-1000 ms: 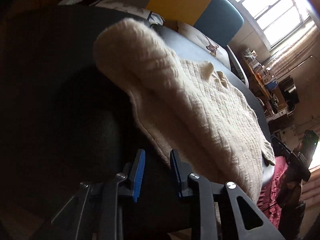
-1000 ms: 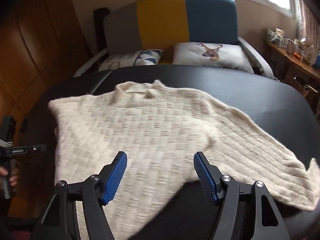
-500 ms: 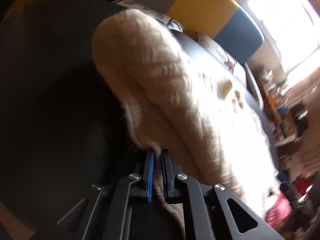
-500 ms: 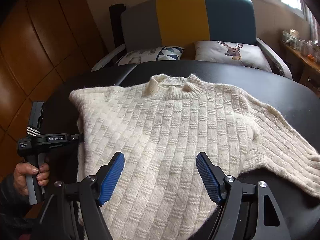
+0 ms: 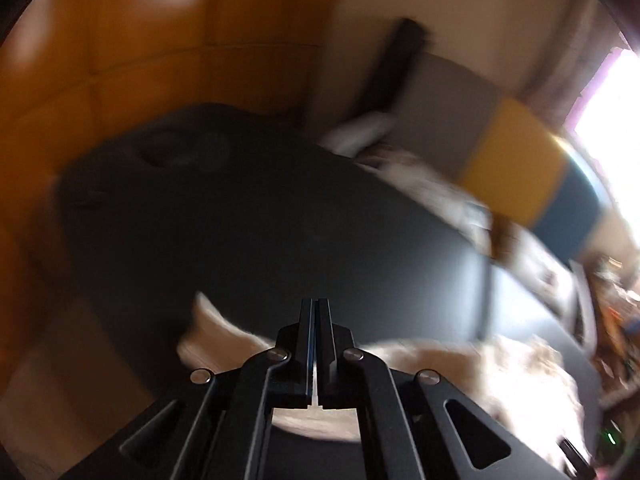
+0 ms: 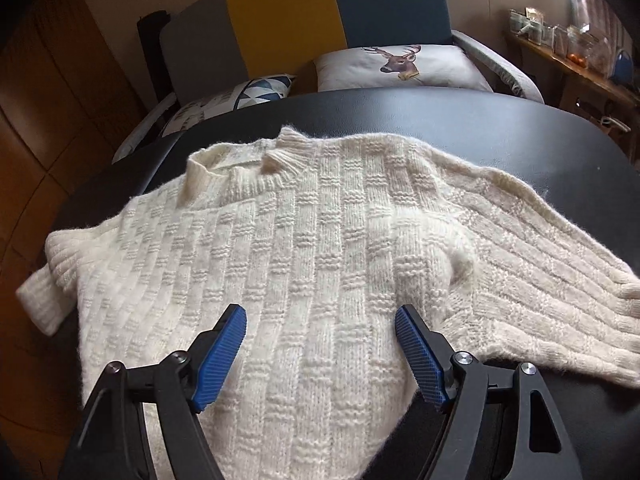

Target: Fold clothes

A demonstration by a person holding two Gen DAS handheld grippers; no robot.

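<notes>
1. Black round table in front of a grey, yellow and teal sofa, with a cream knit sweater spread flat on it, collar toward the sofa
2. left gripper has its jaws closed; cream knit shows under it but the view is too blurry to tell if it's pinching any
3. right gripper hovers over the lower body, jaws opening, nothing pinched
4. Risk imo: the fuzzy knit could slip from that left pinch mid-fold, or drag the body crooked
</notes>
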